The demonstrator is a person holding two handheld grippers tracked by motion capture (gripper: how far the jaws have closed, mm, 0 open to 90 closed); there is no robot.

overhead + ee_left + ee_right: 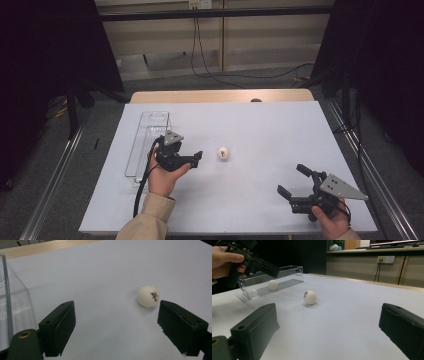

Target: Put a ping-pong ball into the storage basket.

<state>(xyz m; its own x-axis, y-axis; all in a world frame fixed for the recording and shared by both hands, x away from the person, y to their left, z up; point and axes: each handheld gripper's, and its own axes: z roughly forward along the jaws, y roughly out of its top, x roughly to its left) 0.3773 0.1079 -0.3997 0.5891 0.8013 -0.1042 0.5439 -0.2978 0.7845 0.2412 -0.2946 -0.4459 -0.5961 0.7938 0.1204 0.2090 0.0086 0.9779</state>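
Ping-pong ball (pixel 223 153) is sitting loose on the white tabletop (pixel 260 130), out in the open, just beyond the left gripper (pixel 196 159) and well apart from the right gripper (pixel 292 182). In the left gripper view the ball (pixel 148 296) is lying close to the far tip of one of the two jaws rather than centred in the gap, and the jaws are standing wide apart with nothing between them. The right gripper's jaws are also standing apart and empty, hanging near the tabletop's near edge.

The main risk, as I am judging it, is that the ball is sitting off-centre to the left gripper: if the jaws are brought forward as they are pointing, that near tip is likely to nudge the ball and send it rolling across the smooth sheet, possibly off the tabletop. A round, light, hard ball is also prone to squirting out if the pads are closing on it above or below its middle.

A clear plastic tray (pixel 145 145) is lying just beside the left hand (pixel 164 177), and the right gripper view is showing a second ball (pixel 273 284) already inside it. Carrying the ball over that thin wall too low could be knocking the tray or dropping the ball short.
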